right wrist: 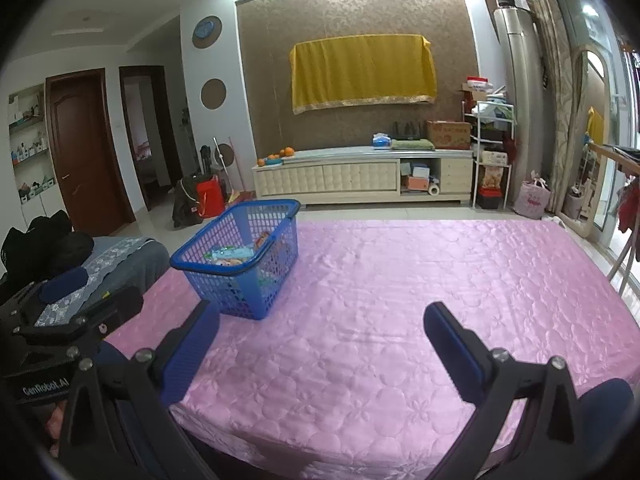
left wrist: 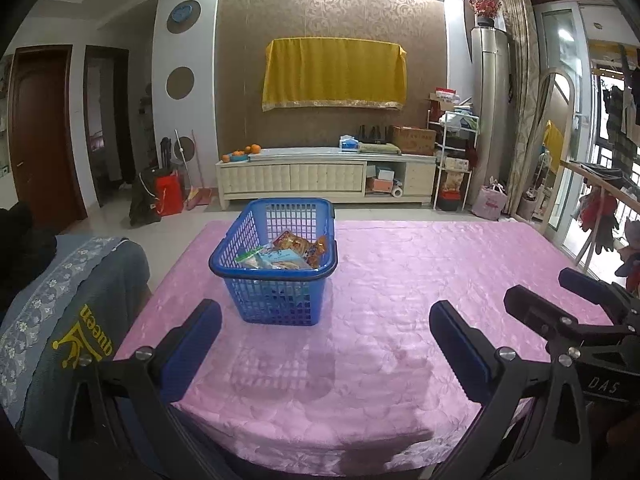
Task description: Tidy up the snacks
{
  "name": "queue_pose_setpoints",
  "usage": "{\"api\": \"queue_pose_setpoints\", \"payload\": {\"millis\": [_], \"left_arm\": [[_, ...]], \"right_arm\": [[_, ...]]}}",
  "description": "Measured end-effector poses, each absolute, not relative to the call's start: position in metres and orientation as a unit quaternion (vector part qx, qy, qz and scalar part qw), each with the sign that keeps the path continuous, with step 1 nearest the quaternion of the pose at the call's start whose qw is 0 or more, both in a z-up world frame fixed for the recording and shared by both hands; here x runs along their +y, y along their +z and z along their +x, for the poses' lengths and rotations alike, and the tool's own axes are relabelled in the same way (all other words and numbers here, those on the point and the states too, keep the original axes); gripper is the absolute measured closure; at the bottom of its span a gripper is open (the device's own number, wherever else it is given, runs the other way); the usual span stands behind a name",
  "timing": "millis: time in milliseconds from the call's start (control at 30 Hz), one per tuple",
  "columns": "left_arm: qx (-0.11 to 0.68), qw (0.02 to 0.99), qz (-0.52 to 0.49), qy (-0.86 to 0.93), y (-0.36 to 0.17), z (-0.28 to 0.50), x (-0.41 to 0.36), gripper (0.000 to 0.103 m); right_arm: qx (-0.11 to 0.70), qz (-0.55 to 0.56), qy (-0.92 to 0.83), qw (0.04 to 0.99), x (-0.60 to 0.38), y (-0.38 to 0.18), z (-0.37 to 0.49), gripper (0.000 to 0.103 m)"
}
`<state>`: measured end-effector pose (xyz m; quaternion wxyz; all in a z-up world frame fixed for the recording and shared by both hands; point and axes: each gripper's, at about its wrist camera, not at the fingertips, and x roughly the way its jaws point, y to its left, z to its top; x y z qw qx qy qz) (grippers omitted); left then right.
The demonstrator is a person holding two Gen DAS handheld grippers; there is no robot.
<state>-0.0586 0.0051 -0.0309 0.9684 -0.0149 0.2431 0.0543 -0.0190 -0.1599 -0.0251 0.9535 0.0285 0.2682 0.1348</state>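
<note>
A blue plastic basket [left wrist: 276,280] stands on the pink tablecloth [left wrist: 400,280], left of middle. It holds several snack packets [left wrist: 288,254], orange and pale blue. The basket also shows in the right wrist view [right wrist: 244,272] with the packets [right wrist: 236,254] inside. My left gripper [left wrist: 326,316] is open and empty, just in front of the basket near the table's front edge. My right gripper [right wrist: 322,320] is open and empty, to the right of the basket. The right gripper shows at the right edge of the left wrist view [left wrist: 560,300].
A chair with a grey-blue cover [left wrist: 60,312] stands at the table's left side. Beyond the table are a TV cabinet [left wrist: 326,178], a white shelf rack [left wrist: 454,160] and a drying rack [left wrist: 608,200] at the right.
</note>
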Motion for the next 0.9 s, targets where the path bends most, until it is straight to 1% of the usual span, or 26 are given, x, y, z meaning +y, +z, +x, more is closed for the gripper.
{"api": "queue_pose_setpoints", "payload": {"millis": [900], "left_arm": [[0.258, 0.965, -0.03, 0.035, -0.033, -0.0559, 0.0058, 0.0]], "right_arm": [[0.285, 0.036, 0.132, 0.949, -0.158, -0.0298, -0.0124, 0.0]]}}
